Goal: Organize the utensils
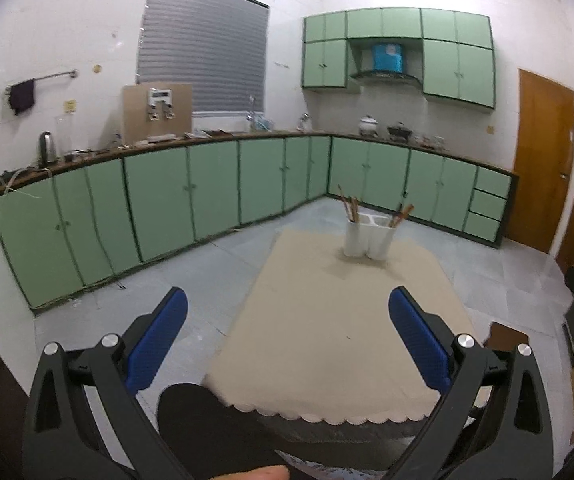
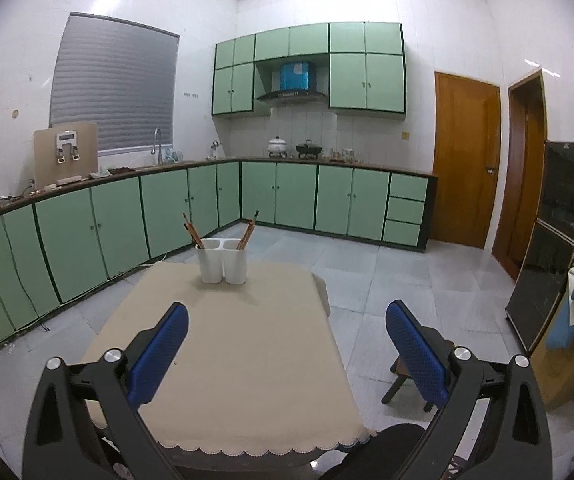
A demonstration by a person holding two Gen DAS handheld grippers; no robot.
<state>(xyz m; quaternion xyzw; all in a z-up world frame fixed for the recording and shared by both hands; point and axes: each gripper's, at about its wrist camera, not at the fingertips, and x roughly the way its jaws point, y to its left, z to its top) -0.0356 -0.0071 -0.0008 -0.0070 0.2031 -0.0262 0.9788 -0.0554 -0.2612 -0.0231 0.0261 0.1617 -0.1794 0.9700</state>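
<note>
Nearest the cameras, the left gripper (image 1: 287, 316) and the right gripper (image 2: 287, 320) hang over the near edge of the tabletop (image 2: 247, 360), each with its jaws spread wide and nothing between them. The beige cloth covering it lies bare of loose utensils. At the far end stands a white utensil holder (image 2: 223, 262) with chopsticks (image 2: 193, 230) upright in its left and right compartments. By this showing, the sorting looks finished or nearly so; nothing visible remains to be picked up.
</note>
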